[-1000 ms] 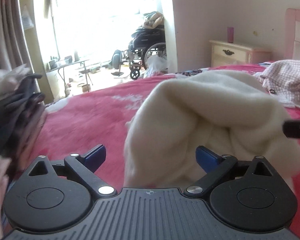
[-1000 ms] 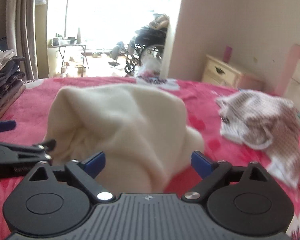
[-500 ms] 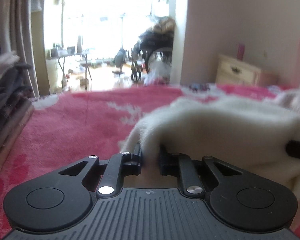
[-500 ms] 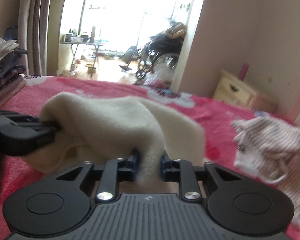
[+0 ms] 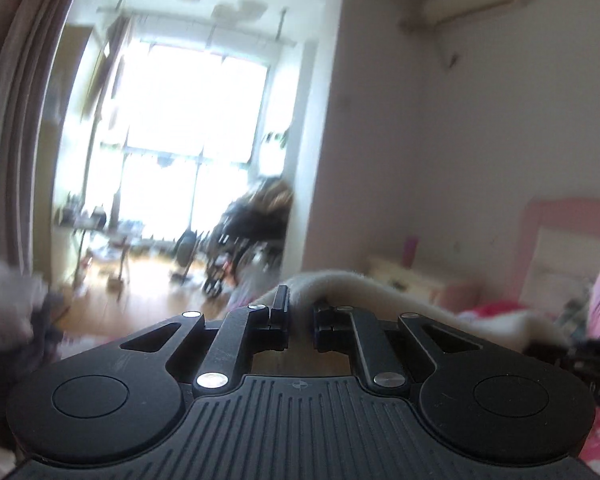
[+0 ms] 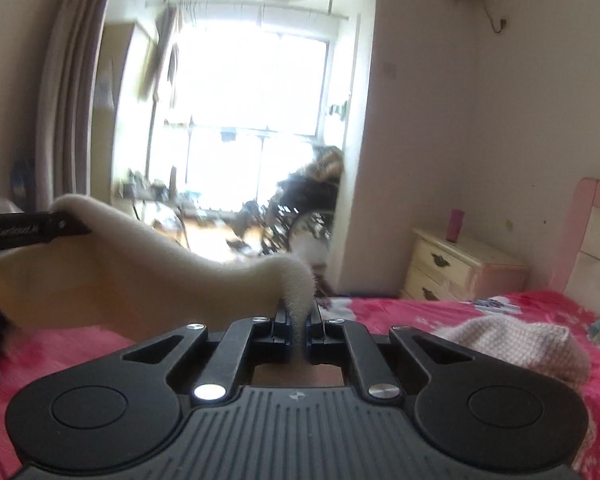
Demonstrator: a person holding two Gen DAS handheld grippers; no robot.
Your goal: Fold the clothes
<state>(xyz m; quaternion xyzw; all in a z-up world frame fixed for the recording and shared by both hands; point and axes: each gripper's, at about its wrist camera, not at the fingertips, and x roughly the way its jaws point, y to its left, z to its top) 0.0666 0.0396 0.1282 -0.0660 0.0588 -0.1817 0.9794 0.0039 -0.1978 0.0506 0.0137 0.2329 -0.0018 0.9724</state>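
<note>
Cream fleece garment (image 6: 148, 280) between both claws

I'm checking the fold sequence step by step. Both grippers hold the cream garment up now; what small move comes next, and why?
Probably draw the two grippers apart. The left gripper and right gripper each pinch an edge of the cream garment, which sags between them above the red bedspread; tension would flatten it for folding.

The fleece garment (image 6: 140, 280) hangs above the bed (image 6: 440, 316), stretched between the left gripper (image 5: 300, 316) at its left end and the right gripper (image 6: 298, 322). A knitted garment (image 6: 520, 344) lies on the bed to the right. The nightstand (image 6: 456, 272) stands behind the bed, a cup (image 6: 455, 225) on top.
</note>
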